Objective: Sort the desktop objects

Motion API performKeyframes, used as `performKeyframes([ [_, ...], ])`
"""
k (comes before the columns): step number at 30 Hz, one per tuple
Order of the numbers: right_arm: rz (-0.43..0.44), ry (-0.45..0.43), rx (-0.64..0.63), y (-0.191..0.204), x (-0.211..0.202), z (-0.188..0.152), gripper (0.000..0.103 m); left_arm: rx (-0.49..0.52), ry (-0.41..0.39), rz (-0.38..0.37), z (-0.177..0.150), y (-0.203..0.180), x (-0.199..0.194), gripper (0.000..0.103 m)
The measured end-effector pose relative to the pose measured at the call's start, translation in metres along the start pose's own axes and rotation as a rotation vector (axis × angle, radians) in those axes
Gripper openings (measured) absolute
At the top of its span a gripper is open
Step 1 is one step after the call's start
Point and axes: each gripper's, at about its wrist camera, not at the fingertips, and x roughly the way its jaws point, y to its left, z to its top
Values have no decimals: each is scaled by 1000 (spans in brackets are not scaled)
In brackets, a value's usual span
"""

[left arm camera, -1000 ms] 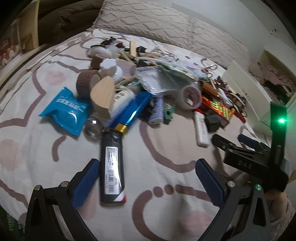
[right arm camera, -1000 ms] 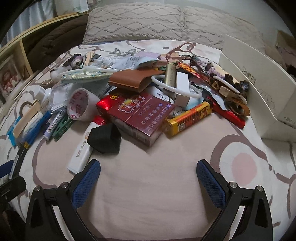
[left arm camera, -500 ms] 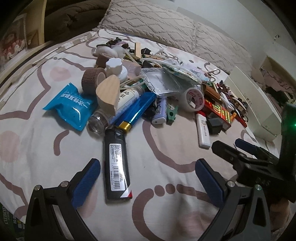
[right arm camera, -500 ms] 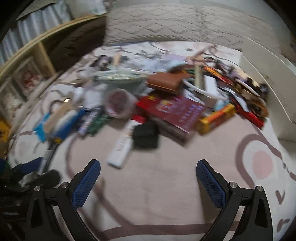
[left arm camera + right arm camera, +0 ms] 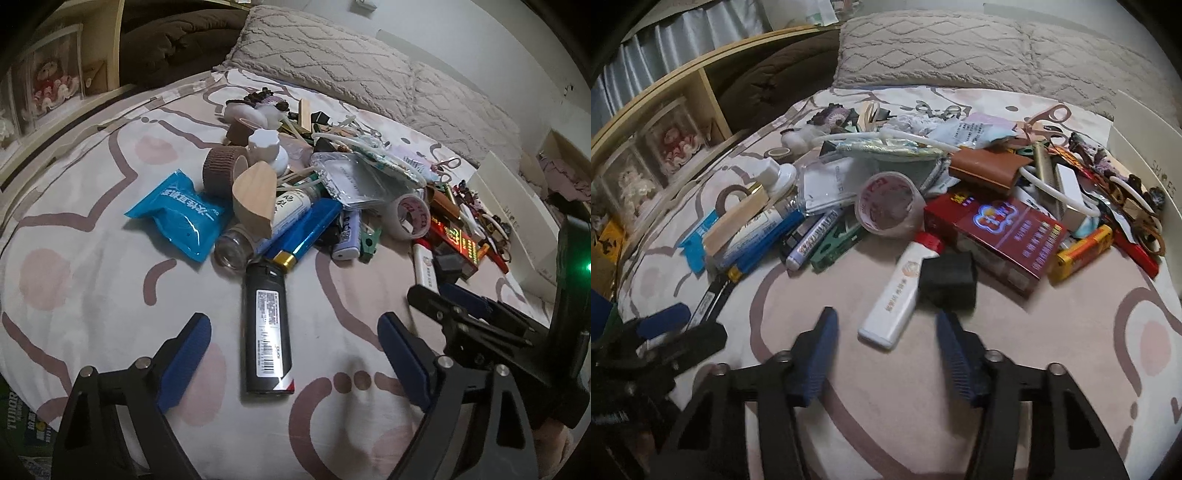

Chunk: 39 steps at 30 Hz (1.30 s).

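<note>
Both grippers tilt steeply down at patterned bedspread [image 5: 92, 295].

Left gripper [image 5: 295, 354]: jaws wide, closing slightly, pads clear of everything. Black lighter [image 5: 266, 328] lies flat between them, pointing toward clutter pile.

Right gripper [image 5: 884, 345]: jaws closing, much narrower than a second ago. White tube [image 5: 897, 291] lies just ahead, its near end at gap, untouched. Black block [image 5: 947, 280] touches tube's right side. View has swung left since then.

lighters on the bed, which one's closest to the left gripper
The black lighter with the barcode label, lying apart from the pile just ahead of the left gripper. The blue lighter sits farther back, among the clutter.
</note>
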Motion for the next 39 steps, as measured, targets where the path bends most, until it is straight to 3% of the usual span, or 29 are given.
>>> performKeyframes([
  [5,-36,-17,-28,1,0,-4,32,-6,4,13,-1,2,1,84],
  [15,30,-26,14,-18,-17,-14,23,-1,6,40,-1,1,4,45],
  [22,59,-30,3,-22,-26,-24,23,21,4,77,-3,-3,5,28],
  [33,77,-54,15,-41,-56,-43,22,145,30,-64,-16,-41,7,26],
  [39,67,-44,55,-65,-72,-58,22,237,34,-101,-29,-70,8,26],
])
